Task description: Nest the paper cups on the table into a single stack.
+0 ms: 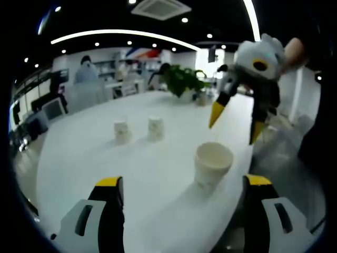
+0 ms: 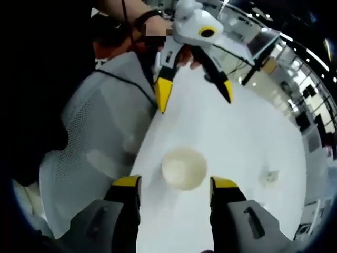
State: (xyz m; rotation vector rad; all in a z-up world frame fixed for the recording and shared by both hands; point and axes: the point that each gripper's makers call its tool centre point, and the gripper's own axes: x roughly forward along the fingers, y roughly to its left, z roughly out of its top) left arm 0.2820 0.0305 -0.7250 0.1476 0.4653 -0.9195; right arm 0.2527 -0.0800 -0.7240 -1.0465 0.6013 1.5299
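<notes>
Your right gripper (image 2: pixel 175 196) hangs over the near paper cup (image 2: pixel 184 167), jaws spread wide either side of its rim, gripping nothing. That cup stands upright near the white table (image 1: pixel 158 163) edge. Lower straight, close on the wall below the rim, gently or it'll crush. Left gripper (image 1: pixel 184 211) is open and empty too; two more cups (image 1: pixel 122 130) (image 1: pixel 155 127) stand side by side, well beyond.

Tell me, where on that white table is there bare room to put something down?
Bare table stretches between the near cup and the two far cups, and behind those toward the plant. It is crowded around the near cup, with both grippers close.
</notes>
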